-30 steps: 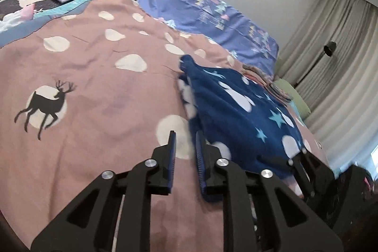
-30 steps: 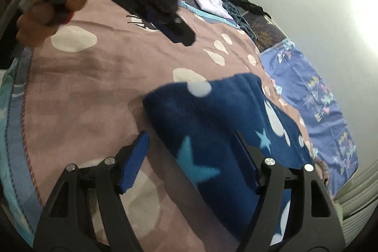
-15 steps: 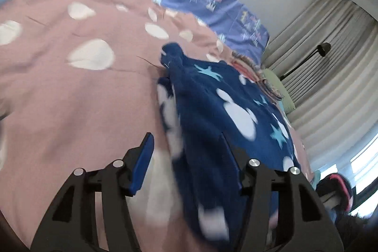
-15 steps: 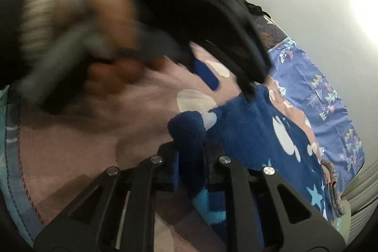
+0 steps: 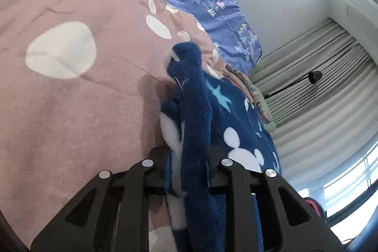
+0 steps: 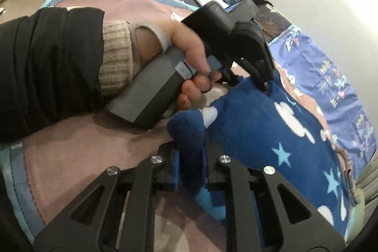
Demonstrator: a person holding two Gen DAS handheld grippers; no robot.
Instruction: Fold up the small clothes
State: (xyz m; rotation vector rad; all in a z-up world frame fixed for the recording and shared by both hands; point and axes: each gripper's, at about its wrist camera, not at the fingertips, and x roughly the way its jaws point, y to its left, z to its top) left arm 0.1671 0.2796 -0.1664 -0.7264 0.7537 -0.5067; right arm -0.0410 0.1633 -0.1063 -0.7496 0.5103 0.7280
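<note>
Both pinched on the blue fleece garment (image 6: 271,131) edge — right gripper (image 6: 190,171) & left gripper (image 5: 189,171), whose jaws just closed — fold starting, next prob lift+carry across the pink bedspread (image 5: 70,98).

Lower middle of the left wrist view: the left gripper (image 5: 189,171), black angular arms, round silver screws, blue pads. Same build on the right gripper (image 6: 190,168). At left in the right wrist view, a black sleeve (image 6: 47,67) over a ribbed beige cuff (image 6: 115,58), and a grey handle (image 6: 153,86).
</note>
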